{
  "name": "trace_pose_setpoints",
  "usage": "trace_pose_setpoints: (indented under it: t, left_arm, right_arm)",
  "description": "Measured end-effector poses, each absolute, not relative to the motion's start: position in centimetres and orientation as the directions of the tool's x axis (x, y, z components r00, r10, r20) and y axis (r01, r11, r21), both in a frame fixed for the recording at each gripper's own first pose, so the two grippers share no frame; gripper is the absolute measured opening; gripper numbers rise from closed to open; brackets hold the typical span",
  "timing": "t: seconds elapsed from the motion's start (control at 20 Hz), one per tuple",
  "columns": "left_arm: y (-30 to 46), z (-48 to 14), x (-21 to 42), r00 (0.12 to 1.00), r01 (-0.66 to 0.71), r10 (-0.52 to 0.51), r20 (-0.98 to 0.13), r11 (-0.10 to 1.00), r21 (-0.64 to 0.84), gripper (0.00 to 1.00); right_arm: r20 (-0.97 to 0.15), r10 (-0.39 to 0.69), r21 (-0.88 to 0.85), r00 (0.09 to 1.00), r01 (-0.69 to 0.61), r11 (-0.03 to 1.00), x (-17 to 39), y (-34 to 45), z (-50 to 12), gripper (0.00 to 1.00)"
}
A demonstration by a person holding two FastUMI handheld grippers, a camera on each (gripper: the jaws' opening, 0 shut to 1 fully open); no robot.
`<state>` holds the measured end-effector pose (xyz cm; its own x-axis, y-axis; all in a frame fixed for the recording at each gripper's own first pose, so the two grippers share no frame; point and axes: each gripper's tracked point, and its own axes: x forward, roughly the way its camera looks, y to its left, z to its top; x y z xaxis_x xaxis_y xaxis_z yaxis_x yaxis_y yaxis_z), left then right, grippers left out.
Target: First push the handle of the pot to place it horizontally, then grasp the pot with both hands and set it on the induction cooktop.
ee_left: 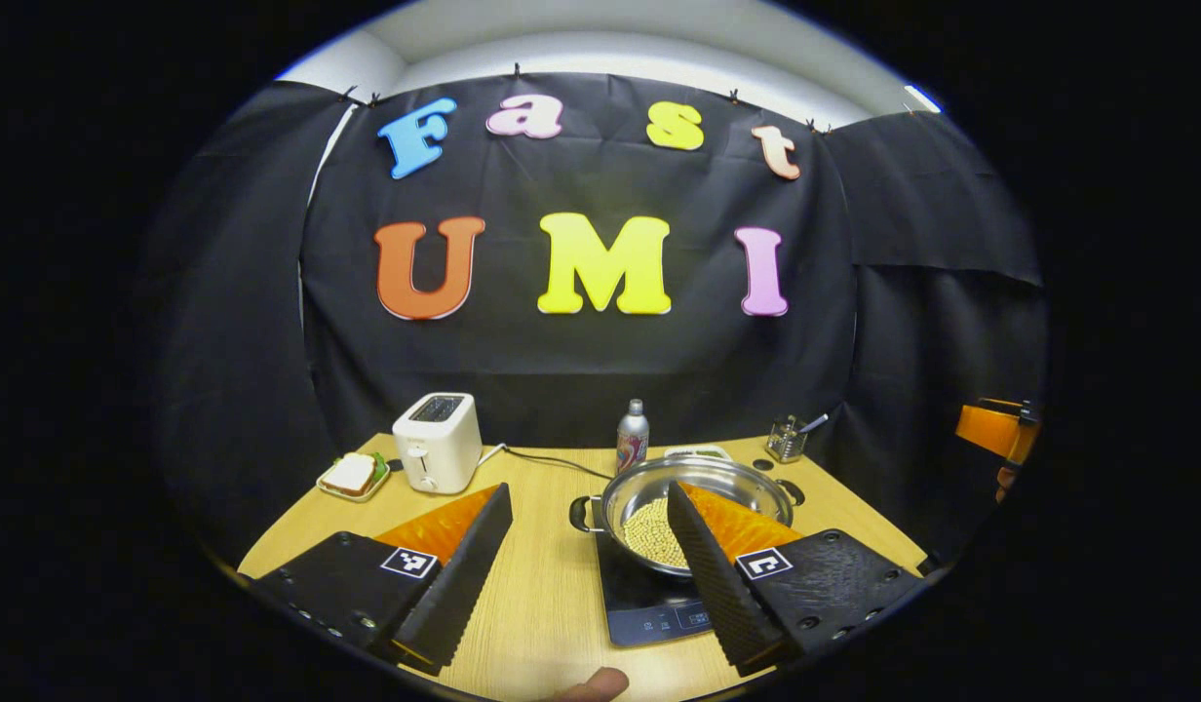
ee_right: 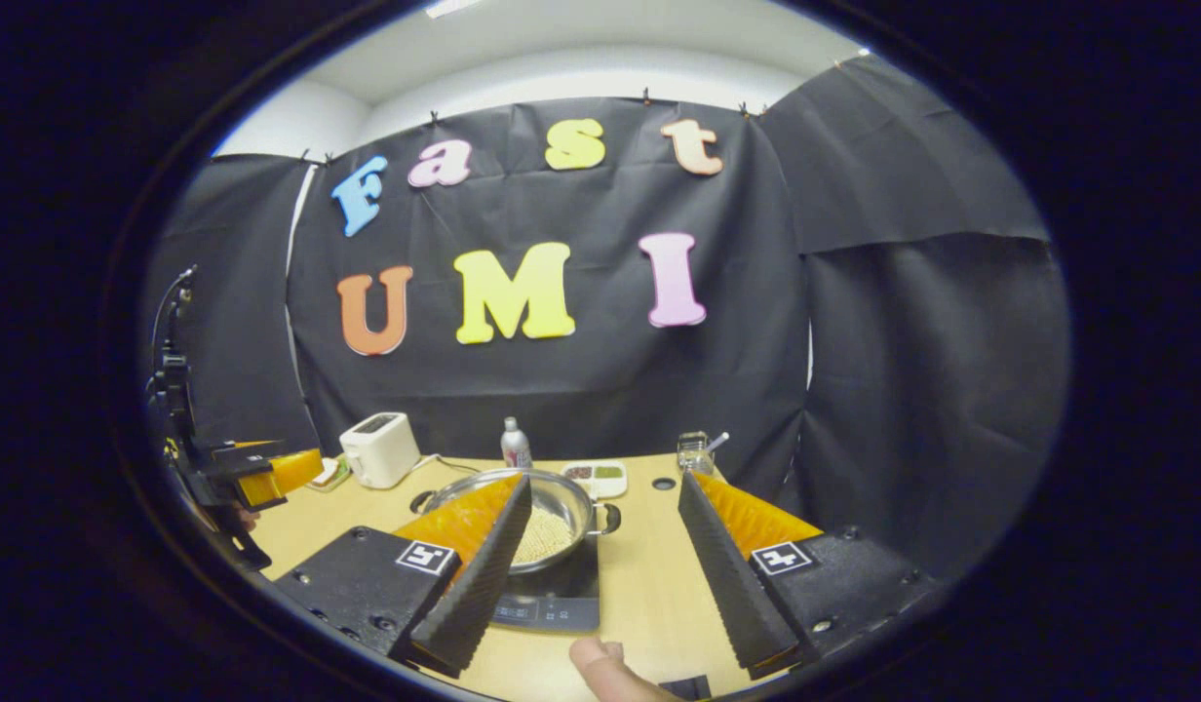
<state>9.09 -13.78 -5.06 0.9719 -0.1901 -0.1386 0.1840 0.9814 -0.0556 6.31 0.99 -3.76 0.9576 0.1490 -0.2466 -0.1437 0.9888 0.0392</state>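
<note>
The shallow, shiny steel pot with 2 short black side handles sits upright on the flat black induction cooktop at the near middle of the table. Pale, small beans cover its bottom, and its handles point left and right.

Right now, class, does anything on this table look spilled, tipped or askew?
Nothing stands out. The pot sits upright on the induction cooktop with its contents inside. The toaster, bottle and sandwich plate stand in order on the table.
</note>
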Motion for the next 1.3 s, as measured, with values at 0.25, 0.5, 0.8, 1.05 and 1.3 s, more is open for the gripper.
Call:
trace_pose_setpoints:
  t: [0.25,0.5,0.8,1.05,1.3]
  left_arm:
    - [-12.0,-0.9,3.6,0.990,0.141,-0.142,-0.009,0.988,-0.057,0.95]
    - [-8.9,-1.0,-2.2,0.997,0.032,-0.031,0.067,0.999,-0.025,0.95]
    - [-8.7,-2.0,-6.1,0.992,0.065,-0.059,0.107,0.996,-0.053,0.95]
    - [-9.6,-3.3,-6.3,0.994,0.078,-0.075,0.086,0.996,-0.041,0.95]
    - [-10.0,-3.1,-7.0,0.993,0.072,-0.069,0.093,0.997,-0.027,0.95]
  right_arm:
    - [-0.099,0.030,-0.033,0.995,-0.033,0.999,2.1,-1.2,0.0,0.96]
    - [-0.046,0.033,0.010,0.998,-0.033,0.999,-3.2,-1.3,0.6,0.96]
    - [-0.022,0.031,0.065,0.999,-0.029,0.997,-5.8,-2.0,0.2,0.96]
    - [-0.013,0.025,0.068,1.000,-0.025,0.997,-5.6,-2.6,0.0,0.96]
    - [-0.007,0.036,0.081,0.999,-0.036,0.996,-5.8,-3.1,-0.5,0.96]
